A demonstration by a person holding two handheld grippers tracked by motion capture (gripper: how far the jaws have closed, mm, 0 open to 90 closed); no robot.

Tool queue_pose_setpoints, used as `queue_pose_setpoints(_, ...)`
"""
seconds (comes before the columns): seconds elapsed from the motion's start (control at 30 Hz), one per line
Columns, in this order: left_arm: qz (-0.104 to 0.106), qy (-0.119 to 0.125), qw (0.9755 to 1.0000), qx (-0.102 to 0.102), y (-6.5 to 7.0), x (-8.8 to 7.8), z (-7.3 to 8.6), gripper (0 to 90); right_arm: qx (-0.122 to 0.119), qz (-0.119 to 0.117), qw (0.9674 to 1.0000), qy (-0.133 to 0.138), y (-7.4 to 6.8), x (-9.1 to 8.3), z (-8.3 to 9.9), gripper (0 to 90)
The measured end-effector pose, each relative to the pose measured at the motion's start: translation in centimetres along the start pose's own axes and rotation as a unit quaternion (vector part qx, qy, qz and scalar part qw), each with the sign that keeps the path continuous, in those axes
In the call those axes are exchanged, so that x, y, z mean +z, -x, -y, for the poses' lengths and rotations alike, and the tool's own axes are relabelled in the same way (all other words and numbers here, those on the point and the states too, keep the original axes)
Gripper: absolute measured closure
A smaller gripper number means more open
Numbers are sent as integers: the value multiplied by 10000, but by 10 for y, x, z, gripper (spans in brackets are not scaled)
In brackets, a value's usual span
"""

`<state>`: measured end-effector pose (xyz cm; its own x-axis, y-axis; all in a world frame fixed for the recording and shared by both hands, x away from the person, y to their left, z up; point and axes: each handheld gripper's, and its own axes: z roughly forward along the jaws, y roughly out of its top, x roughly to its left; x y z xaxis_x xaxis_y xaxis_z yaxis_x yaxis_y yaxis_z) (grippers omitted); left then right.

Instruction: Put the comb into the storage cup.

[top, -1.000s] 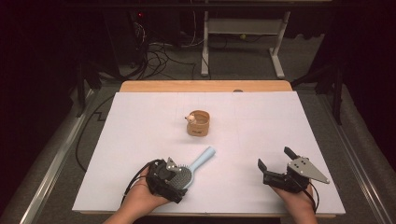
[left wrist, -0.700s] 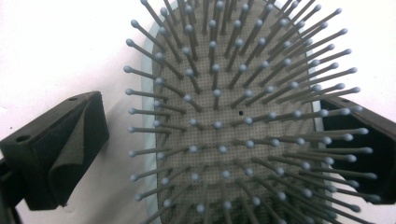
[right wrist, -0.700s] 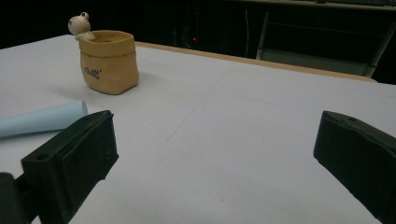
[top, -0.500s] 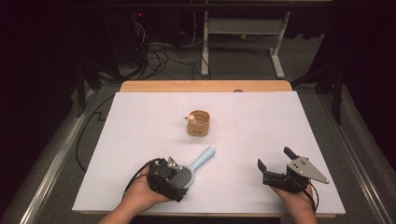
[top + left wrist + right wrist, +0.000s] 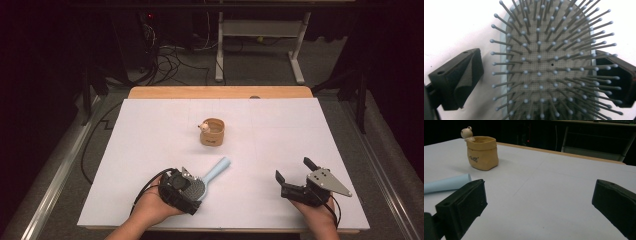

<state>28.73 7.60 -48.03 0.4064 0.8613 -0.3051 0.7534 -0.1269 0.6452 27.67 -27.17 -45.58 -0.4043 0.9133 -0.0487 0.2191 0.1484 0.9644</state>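
A light blue hairbrush lies bristles up near the table's front left, its handle pointing to the far right. My left gripper hangs over the brush head, open. In the left gripper view its jaws straddle the grey bristle pad; the left jaw stands clear of the rim and the right jaw is close beside it. My right gripper rests open at the front right with nothing between its jaws. A tan bag-shaped pot with a small frog figure stands mid-table.
A white sheet covers the table, with a wooden strip along the far edge. The brush handle's end lies left of my right gripper. Cables and desk legs are on the dark floor beyond.
My left gripper has crept slightly further over the brush head. The right gripper and the pot have not moved.
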Motion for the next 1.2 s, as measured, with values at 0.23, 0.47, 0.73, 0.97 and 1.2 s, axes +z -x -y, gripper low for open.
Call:
queue_pose_setpoints(0.23, 7, 42, 10000, -13, -1, -2, -1, 109, -3, 4, 10000, -1, 0, 0, 0, 1)
queue_pose_setpoints(0.47, 11, 25, 10000, 40, 0, -4, -3, 199, -12, 10, 10000, -15, 0, 0, 0, 1)
queue_pose_setpoints(0.73, 18, -73, 9999, 110, -1, -4, -5, 202, 14, 3, 10000, -24, 0, 1, 1, 1)
queue_pose_setpoints(0.97, 106, -120, 9998, 118, -2, -5, -5, 202, 40, 7, 10000, -34, 0, 1, 1, 1)
queue_pose_setpoints(1.2, 131, -112, 9997, 146, -3, -5, -5, 202, 37, 9, 10000, -26, 0, 1, 1, 1)
